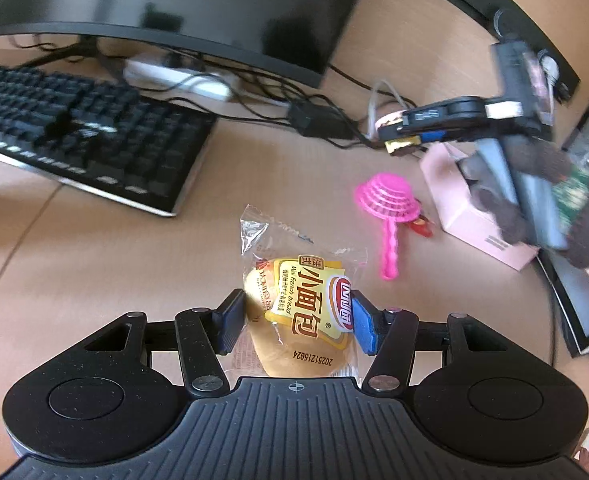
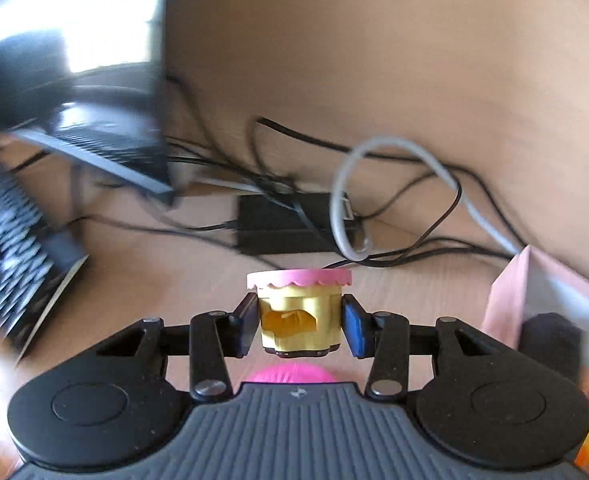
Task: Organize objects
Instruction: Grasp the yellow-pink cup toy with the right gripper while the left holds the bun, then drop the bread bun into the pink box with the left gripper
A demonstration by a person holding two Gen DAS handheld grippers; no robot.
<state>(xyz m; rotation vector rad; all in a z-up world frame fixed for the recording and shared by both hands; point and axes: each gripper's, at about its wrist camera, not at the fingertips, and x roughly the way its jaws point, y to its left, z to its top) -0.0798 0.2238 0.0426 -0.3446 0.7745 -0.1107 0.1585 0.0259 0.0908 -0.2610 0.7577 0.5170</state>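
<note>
Wooden surface (image 1: 94, 264), pale and sunlit, carried everything shown. Largest were the monitor (image 1: 182, 8) and keyboard (image 1: 74, 128) at the far side, with tangled cables (image 2: 286, 184) and a black adapter (image 2: 282, 224) behind. A pink box (image 1: 474, 208) stood open at the right, probably the collecting place. Just beside it lay a pink strainer (image 1: 386, 208), not yet gathered. The left gripper (image 1: 296, 316) had its fingers narrowed on a bread packet (image 1: 294, 312), pads pressing both sides, the packet apparently lifted clear for carrying. The right gripper (image 2: 300, 320) was held near the box; its fingers flanked a small cup (image 2: 300, 312) with a scalloped pink lid, the cup seemingly raised off the surface, though blur hid whether both pads touched it.
</note>
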